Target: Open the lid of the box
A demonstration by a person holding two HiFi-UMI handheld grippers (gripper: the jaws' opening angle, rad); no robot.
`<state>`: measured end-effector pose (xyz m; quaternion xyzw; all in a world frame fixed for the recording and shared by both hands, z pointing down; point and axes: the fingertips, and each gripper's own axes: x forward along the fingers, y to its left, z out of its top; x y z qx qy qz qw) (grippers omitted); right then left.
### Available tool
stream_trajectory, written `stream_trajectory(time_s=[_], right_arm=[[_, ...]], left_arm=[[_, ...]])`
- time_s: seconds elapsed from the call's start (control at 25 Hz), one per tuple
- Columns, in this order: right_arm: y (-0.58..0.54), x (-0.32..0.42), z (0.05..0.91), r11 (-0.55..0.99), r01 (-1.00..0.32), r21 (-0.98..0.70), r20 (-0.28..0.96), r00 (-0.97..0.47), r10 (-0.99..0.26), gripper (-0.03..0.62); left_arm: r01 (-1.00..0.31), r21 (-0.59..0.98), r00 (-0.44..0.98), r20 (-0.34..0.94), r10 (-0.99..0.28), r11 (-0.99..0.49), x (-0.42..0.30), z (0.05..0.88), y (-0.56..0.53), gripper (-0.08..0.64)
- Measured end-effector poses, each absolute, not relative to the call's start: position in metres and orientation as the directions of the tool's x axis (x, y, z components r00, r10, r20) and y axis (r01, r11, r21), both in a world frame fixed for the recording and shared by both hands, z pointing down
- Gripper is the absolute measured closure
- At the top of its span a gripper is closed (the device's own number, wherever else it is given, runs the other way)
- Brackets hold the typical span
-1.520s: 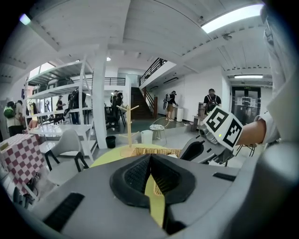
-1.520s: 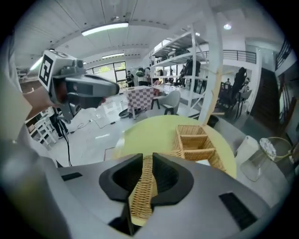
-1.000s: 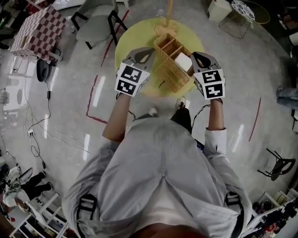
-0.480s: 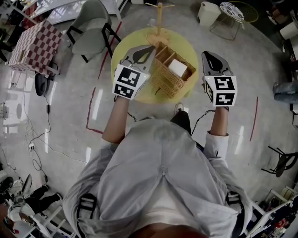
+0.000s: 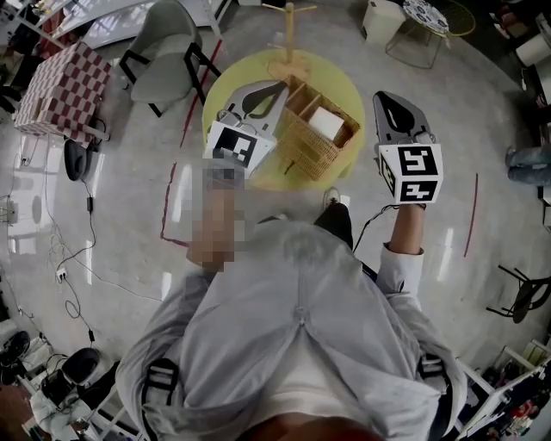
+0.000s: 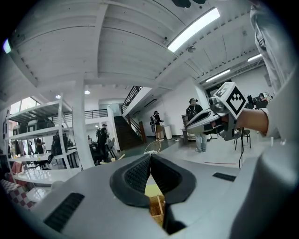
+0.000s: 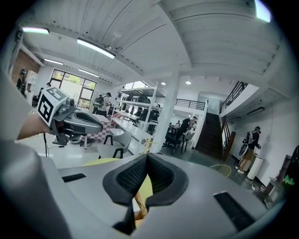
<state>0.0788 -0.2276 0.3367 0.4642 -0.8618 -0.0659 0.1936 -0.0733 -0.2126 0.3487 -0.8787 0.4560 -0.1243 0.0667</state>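
A wicker box [image 5: 314, 129] with wooden dividers stands on the round yellow table [image 5: 232, 82]; a white block [image 5: 327, 123] lies in one compartment. Its woven lid [image 5: 300, 153] lies tipped toward me at the box's near side. My left gripper [image 5: 274, 91] hovers just left of the box, shut and empty. My right gripper [image 5: 387, 102] is held to the right, off the table and apart from the box, also shut and empty. In the left gripper view the pads [image 6: 140, 172] meet, with wicker [image 6: 156, 212] showing below. In the right gripper view the gripper [image 7: 146, 158] is likewise closed.
A wooden peg stand [image 5: 290, 34] rises at the table's far edge. A grey chair [image 5: 172, 47] and a checkered box [image 5: 65, 73] stand to the left. A white bin [image 5: 383, 19] and a wire side table [image 5: 430, 21] are behind on the right. Red tape [image 5: 168, 202] marks the floor.
My right gripper has swung away from the box's right edge to the right, off the table. The left gripper has stayed beside the box's left side.
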Motion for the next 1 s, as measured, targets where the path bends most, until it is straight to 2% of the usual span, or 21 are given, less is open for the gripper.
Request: stream_trajectory(time_s=[1.0], right_arm=[[-0.221,0.071,0.353,0.602,-0.750,0.275,0.314,-0.522,-0.793,0.571]], left_arm=[[-0.771,-0.229,0.569,0.173,-0.804,-0.595,-0.064,0.354,-0.209,0.531]])
